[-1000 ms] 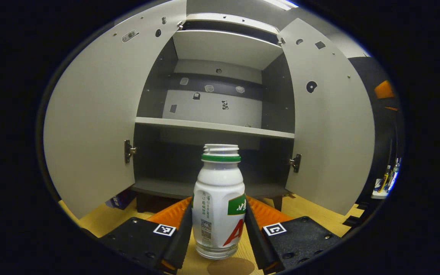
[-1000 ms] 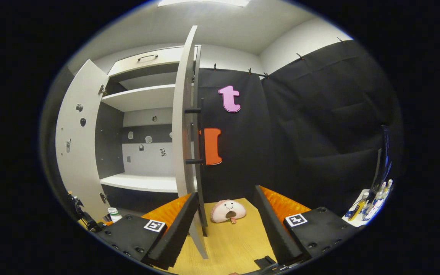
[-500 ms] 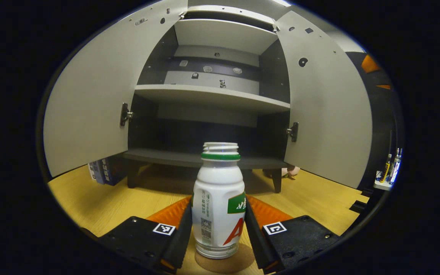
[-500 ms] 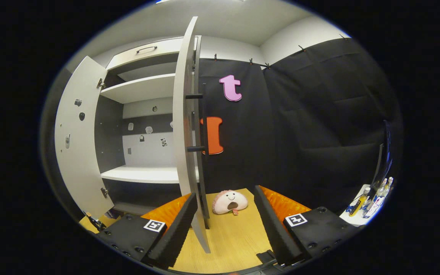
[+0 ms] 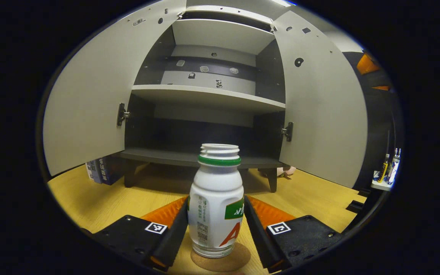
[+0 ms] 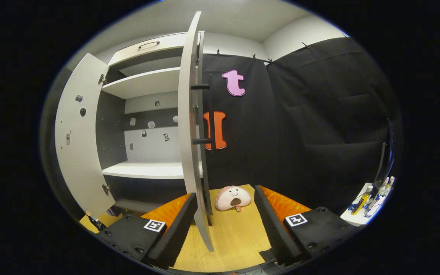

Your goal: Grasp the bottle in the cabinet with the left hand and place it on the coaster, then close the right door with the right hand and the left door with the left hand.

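Since a second ago the bottle (image 5: 217,200) has come down out of the air in front of the cabinet (image 5: 204,99) and now stands upright on the round cork coaster (image 5: 220,259), which was barely in sight before.

From the left gripper view, the left tongs (image 5: 216,229) sit on either side of the bottle, both fingers (image 5: 172,236) pressed against its white body, so they are clamped on it. The bottle has no cap, a green ring below its threaded neck, and a label with red and green print. Its base rests on the coaster, which lies on the wooden table (image 5: 90,198). Behind it the cabinet stands wide open, the left door (image 5: 86,103) and the right door (image 5: 319,110) both swung outward, with pale shelves inside. A blue box (image 5: 98,172) sits beside the cabinet's left leg.

From the right gripper view, the right tongs (image 6: 225,225) are spread apart and hold nothing. The edge of the right door (image 6: 189,130), seen almost end-on, stands between the fingers, touching neither that I can tell, its dark bar handle (image 6: 209,114) on the outer face. A pink plush toy (image 6: 233,198) lies on the table beyond. Small bottles (image 6: 371,198) stand on a white ledge at far right.
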`<state>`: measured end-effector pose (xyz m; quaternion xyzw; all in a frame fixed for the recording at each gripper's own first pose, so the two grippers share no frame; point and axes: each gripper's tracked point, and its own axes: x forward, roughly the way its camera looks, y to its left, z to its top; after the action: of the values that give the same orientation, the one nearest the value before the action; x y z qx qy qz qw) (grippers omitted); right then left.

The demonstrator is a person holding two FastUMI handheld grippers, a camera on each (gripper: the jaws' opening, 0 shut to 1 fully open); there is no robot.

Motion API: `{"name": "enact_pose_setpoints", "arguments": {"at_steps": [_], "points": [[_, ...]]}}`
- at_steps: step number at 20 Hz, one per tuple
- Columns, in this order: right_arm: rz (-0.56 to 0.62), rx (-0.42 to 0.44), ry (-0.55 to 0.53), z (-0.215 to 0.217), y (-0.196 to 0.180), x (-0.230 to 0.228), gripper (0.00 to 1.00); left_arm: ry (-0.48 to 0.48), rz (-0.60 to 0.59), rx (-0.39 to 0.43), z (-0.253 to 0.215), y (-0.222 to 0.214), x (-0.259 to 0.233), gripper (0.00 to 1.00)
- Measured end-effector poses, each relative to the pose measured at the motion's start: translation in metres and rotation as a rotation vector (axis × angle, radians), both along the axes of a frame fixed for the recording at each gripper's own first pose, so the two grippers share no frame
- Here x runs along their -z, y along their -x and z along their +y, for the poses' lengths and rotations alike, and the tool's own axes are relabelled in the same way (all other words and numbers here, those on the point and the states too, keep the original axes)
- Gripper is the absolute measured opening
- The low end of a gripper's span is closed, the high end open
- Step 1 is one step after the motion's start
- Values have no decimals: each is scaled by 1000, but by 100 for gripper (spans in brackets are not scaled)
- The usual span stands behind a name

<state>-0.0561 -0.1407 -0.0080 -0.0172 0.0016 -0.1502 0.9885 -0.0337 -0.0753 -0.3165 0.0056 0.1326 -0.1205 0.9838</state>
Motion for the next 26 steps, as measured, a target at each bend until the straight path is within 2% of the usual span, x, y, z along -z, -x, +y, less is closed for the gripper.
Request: {"name": "enact_pose_setpoints", "arguments": {"at_steps": [1, 3, 7, 13, 17, 26], "points": [[1, -2, -2, 0, -1, 1, 98, 5, 5, -4, 0, 1, 0, 87], [4, -7, -3, 1, -3, 3, 98, 5, 2, -18, 5, 4, -2, 89], [10, -17, -2, 4, -6, 7, 98, -8, -6, -25, 11, 3, -7, 89], [13, -31, -22, 4, -10, 14, 98, 22, -24, 28, -2, 7, -34, 91], [10, -32, -44, 2, -8, 19, 98, 50, -65, 28, -3, 6, -66, 95], [-56, -70, -83, -10, -15, 6, 98, 67, -167, 67, -16, 7, -174, 95]]}}
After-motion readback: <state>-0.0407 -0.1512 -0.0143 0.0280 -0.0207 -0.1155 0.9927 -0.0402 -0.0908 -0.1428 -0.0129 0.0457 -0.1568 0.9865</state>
